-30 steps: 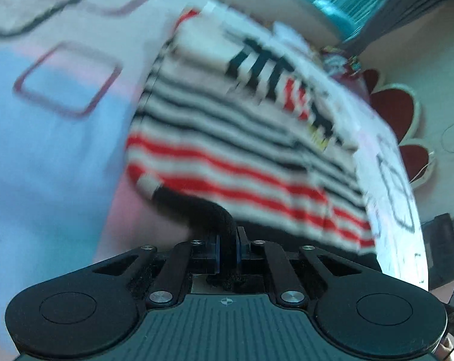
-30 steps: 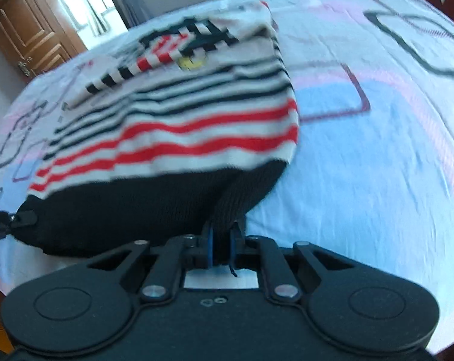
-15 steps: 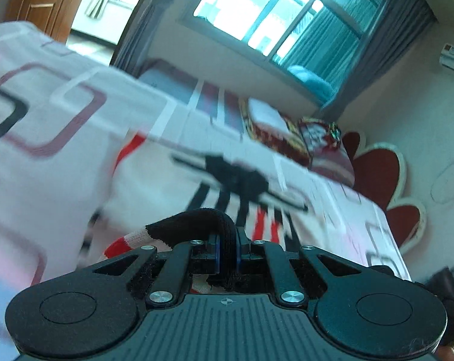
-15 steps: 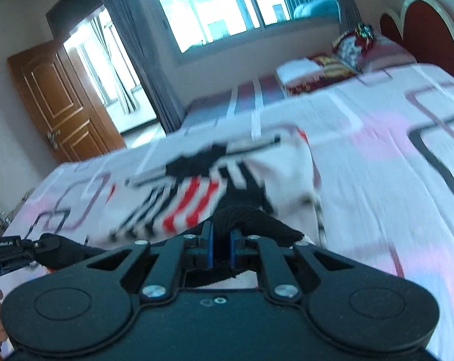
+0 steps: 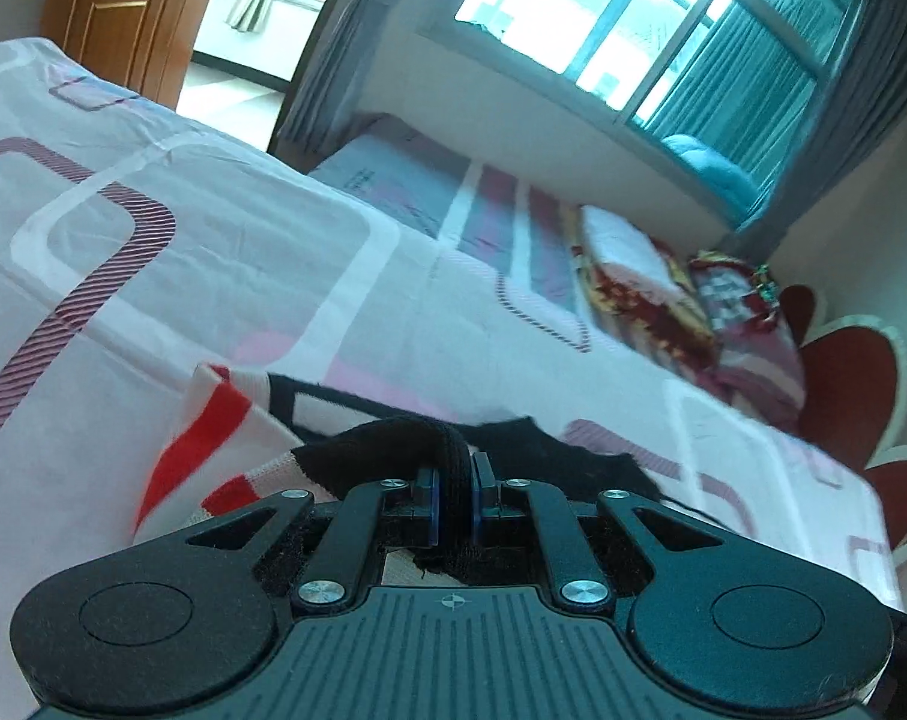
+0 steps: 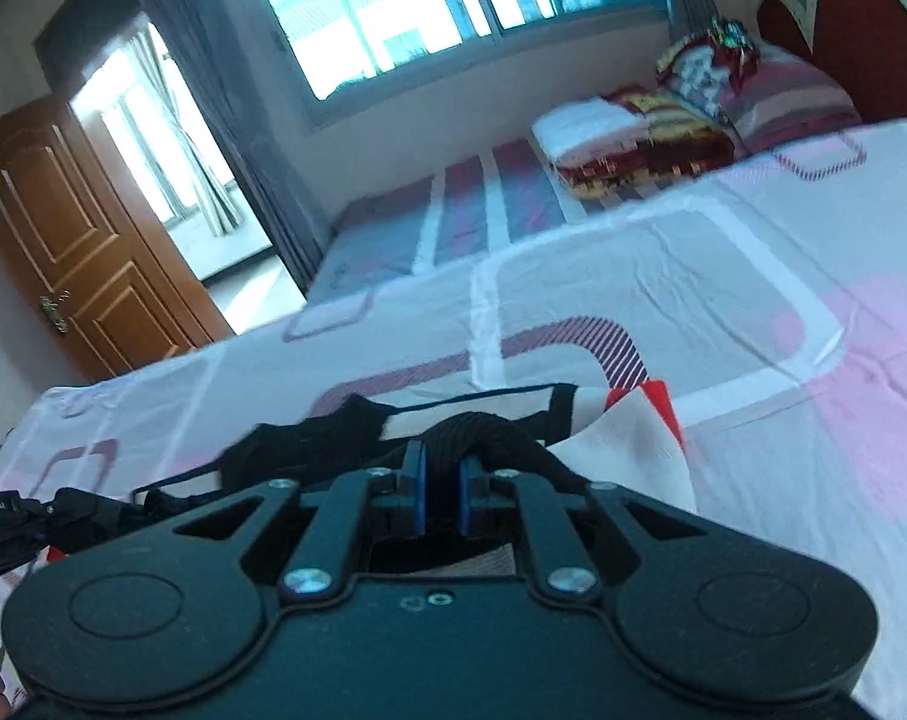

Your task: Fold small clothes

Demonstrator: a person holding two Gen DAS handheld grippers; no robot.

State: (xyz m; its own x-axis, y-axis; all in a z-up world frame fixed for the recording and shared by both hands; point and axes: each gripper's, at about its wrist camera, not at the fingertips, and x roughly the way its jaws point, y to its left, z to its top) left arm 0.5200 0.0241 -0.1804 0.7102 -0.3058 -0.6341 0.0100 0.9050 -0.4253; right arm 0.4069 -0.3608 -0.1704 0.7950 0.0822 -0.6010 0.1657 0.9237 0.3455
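A small striped sweater, white with red and black bands and a black ribbed hem, lies on the bed. My left gripper is shut on the black hem. My right gripper is shut on the hem's other corner; the sweater's white and red body shows to its right. Both grippers hold the hem low over the far part of the sweater. Most of the garment is hidden under the gripper bodies. The left gripper's tip shows at the right wrist view's left edge.
The bed sheet has pink, grey and maroon squares. Folded blankets and pillows lie by the red headboard. A second bed stands under the window. A wooden door is at the left.
Both grippers have carried the black hem up and forward over the sweater toward its far end. The views have tilted up from the sweater to the room.
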